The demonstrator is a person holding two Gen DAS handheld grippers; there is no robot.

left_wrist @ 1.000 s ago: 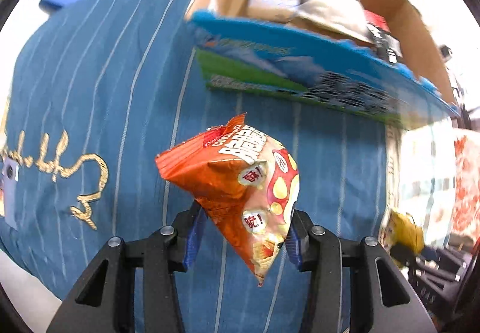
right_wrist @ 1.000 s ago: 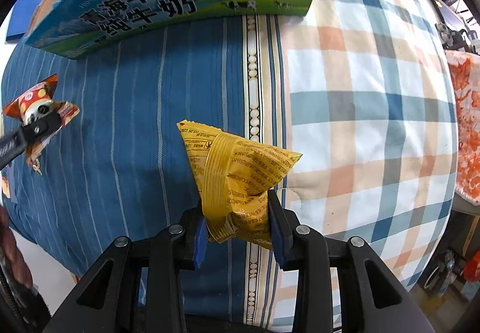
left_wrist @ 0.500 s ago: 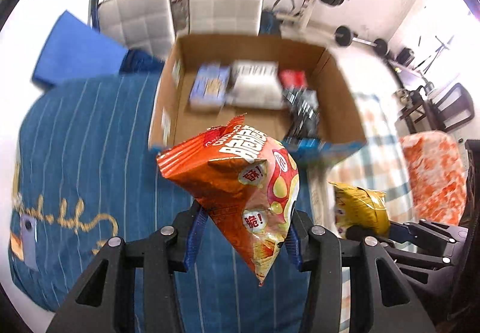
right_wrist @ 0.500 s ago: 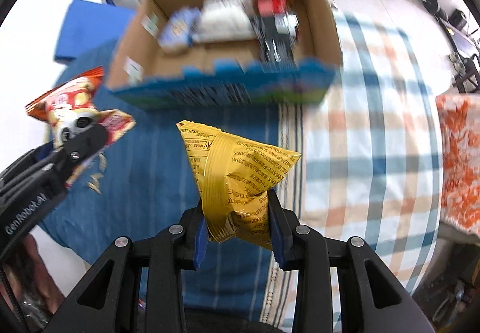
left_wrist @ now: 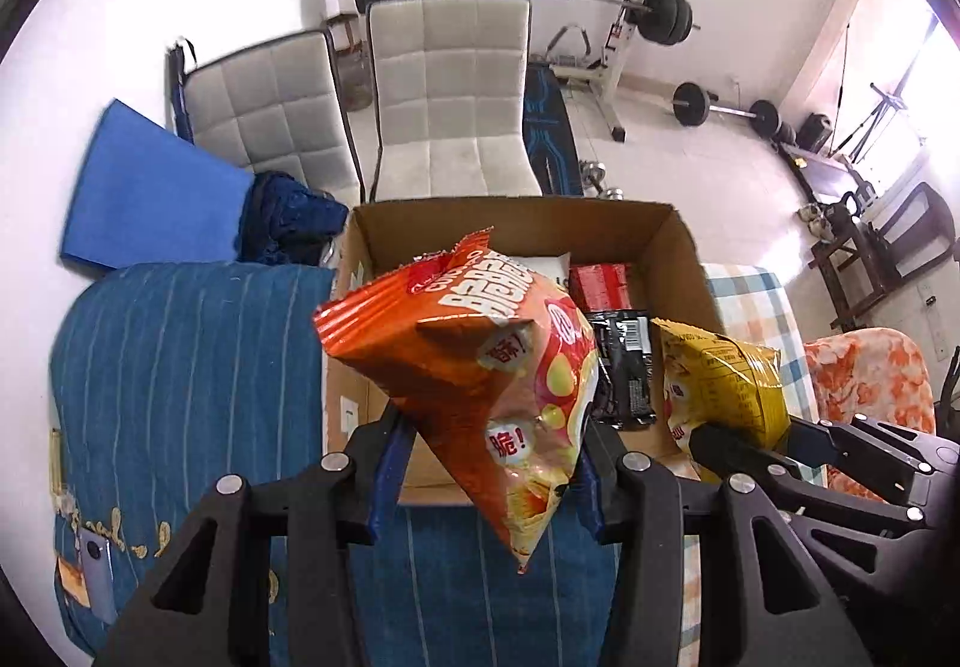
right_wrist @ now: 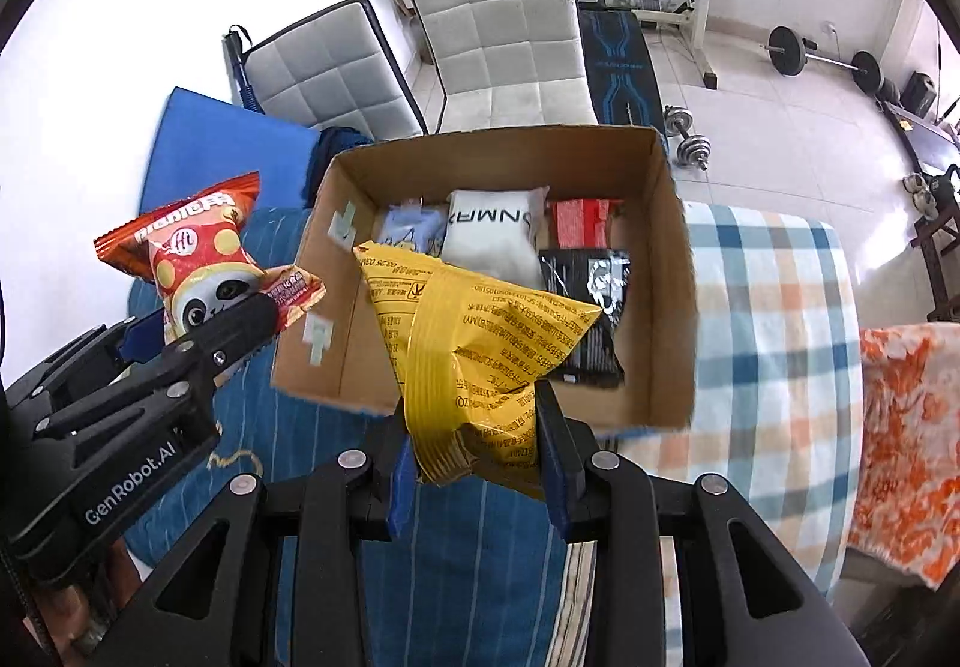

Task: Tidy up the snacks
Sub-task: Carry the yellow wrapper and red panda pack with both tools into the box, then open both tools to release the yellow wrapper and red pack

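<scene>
My left gripper [left_wrist: 489, 460] is shut on an orange-red snack bag [left_wrist: 480, 361], held in the air in front of the open cardboard box [left_wrist: 516, 220]. My right gripper [right_wrist: 477, 448] is shut on a yellow snack bag [right_wrist: 474, 343], also held up over the box's near side. The box [right_wrist: 498, 150] stands on the covered table and holds a white pouch [right_wrist: 489, 235], a pale blue packet [right_wrist: 408, 229], a red pack [right_wrist: 579, 220] and a black packet [right_wrist: 585, 277]. Each gripper shows in the other's view: the right one [left_wrist: 744, 448] with its yellow bag [left_wrist: 720, 379], the left one [right_wrist: 198, 331] with its red bag [right_wrist: 198, 247].
A blue striped cloth [left_wrist: 180, 367] and a checked cloth [right_wrist: 774, 319] cover the table. Two grey padded chairs [right_wrist: 504, 24] stand behind the box, with a blue mat [left_wrist: 144, 187] at the left. Weight-lifting gear [left_wrist: 654, 12] lines the far wall. An orange patterned cloth [right_wrist: 906, 415] lies at right.
Both grippers have risen and tilted up with their bags still gripped. The box, first seen from its printed side, now shows from above with its contents, and the two bags hang near its front.
</scene>
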